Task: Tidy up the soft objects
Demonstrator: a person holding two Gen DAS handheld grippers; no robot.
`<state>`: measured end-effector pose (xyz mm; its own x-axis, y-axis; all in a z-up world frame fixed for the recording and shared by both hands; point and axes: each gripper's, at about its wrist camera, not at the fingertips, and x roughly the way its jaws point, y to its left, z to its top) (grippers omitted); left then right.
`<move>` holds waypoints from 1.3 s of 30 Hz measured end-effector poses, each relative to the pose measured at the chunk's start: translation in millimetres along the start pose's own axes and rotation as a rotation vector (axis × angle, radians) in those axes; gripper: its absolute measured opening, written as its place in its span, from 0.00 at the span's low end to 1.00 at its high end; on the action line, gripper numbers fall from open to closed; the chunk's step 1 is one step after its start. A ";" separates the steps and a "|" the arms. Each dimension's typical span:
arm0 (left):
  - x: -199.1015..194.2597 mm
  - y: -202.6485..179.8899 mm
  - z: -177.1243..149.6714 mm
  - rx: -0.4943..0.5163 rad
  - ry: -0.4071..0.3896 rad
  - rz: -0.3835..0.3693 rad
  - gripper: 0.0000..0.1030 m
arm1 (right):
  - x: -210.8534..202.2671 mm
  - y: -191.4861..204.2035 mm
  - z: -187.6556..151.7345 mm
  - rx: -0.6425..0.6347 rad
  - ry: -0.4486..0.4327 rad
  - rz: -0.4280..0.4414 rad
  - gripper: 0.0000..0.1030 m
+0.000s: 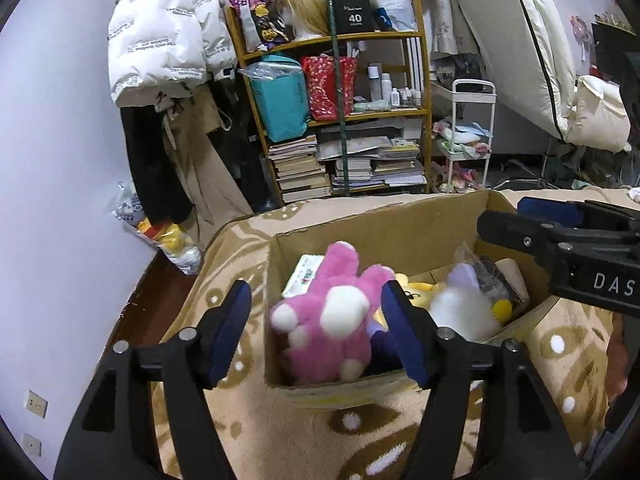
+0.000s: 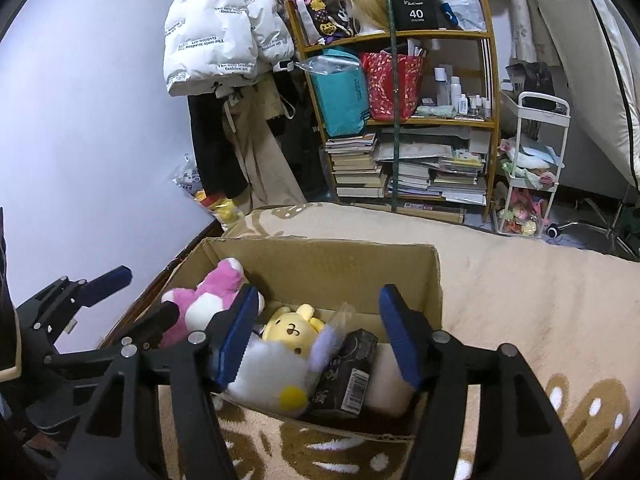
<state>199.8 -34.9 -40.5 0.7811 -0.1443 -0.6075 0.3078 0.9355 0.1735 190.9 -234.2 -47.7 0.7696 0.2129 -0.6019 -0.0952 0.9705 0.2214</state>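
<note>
The left gripper [image 1: 316, 332] is hanging spread and empty, the pink plush [image 1: 332, 316] lying between its 2 fingers inside the cardboard box [image 1: 400, 220]. The right gripper [image 2: 316, 336] is gaping empty over the white plush [image 2: 272, 372]; lowering before clenching, mid-body, is looking wisest.

A lived-in bedroom at home. Wooden shelf unit [image 2: 400, 120] against the far wall, crammed with stacked books [image 2: 360, 172], gift bags, toiletry bottles [image 2: 460, 96] and a blonde wig on a head form [image 2: 366, 0]. Left of the shelf unit, a white puffer jacket [image 2: 224, 28] hanging among other clothes. Right of it, a white rolling cart [image 2: 532, 160]. In front of it, a bed under a beige patterned blanket [image 2: 540, 300].
</note>
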 end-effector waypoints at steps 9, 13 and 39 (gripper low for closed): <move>-31.9 15.9 -2.2 -0.055 0.004 0.027 0.81 | -21.5 7.2 -2.9 0.027 -0.014 0.004 0.83; -56.4 21.7 -2.4 -0.066 -0.020 0.049 0.86 | -49.0 9.6 -2.1 0.040 -0.060 0.001 0.91; -188.4 43.1 -39.1 -0.153 -0.160 0.125 0.98 | -193.4 22.5 -26.3 -0.011 -0.175 -0.075 1.00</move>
<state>44.7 45.2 51.1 0.8878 -0.0626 -0.4560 0.1275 0.9854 0.1130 23.3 -250.5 53.5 0.8730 0.1179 -0.4732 -0.0397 0.9843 0.1721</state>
